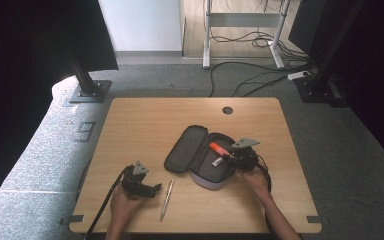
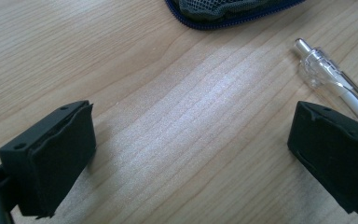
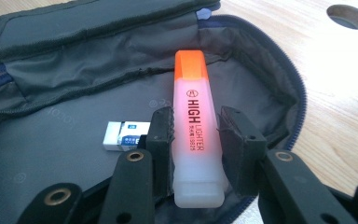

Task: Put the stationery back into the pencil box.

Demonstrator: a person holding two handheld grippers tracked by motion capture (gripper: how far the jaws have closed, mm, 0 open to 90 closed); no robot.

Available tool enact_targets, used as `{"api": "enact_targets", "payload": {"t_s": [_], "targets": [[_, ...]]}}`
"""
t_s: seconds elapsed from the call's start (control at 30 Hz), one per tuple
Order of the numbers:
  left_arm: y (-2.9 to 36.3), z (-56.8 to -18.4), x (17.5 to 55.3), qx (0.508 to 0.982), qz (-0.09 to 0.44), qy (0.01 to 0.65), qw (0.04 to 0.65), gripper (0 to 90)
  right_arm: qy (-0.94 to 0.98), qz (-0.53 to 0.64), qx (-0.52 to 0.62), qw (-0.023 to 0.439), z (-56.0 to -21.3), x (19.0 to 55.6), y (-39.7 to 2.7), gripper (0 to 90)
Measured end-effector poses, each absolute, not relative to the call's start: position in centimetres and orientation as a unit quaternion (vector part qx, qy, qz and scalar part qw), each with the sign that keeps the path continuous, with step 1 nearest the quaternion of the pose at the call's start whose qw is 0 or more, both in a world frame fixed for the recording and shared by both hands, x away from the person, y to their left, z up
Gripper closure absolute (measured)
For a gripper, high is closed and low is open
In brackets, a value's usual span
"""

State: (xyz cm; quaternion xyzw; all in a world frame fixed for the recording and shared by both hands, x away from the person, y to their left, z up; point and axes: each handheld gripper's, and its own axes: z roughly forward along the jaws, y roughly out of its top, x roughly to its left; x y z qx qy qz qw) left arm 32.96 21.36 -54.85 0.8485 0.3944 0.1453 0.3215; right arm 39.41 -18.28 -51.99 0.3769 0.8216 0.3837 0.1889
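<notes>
An open dark grey pencil case lies at the table's middle. My right gripper is shut on an orange highlighter, held just above the case's open inside. A small white eraser lies in the case, left of the highlighter. My left gripper rests open low over the bare wood at the front left. A clear pen lies beside its right jaw, outside the gap.
The wooden table has a round cable hole at the back. The case's blue-zipped lid edge is just beyond the left gripper. Black stands and loose floor cables lie beyond the table.
</notes>
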Motion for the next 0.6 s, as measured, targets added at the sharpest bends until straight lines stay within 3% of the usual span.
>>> {"api": "enact_targets", "payload": {"t_s": [0.37,0.6], "targets": [[21.36,-54.86,32.96,0.848,0.145,0.395,0.322,0.5,0.828,0.381,0.373,0.173,-52.69,39.72,-17.52,63.9],[21.36,-54.86,32.96,0.849,0.145,0.394,0.321,0.5,0.827,0.385,0.374,0.166,-52.19,39.74,-17.63,56.1]]}}
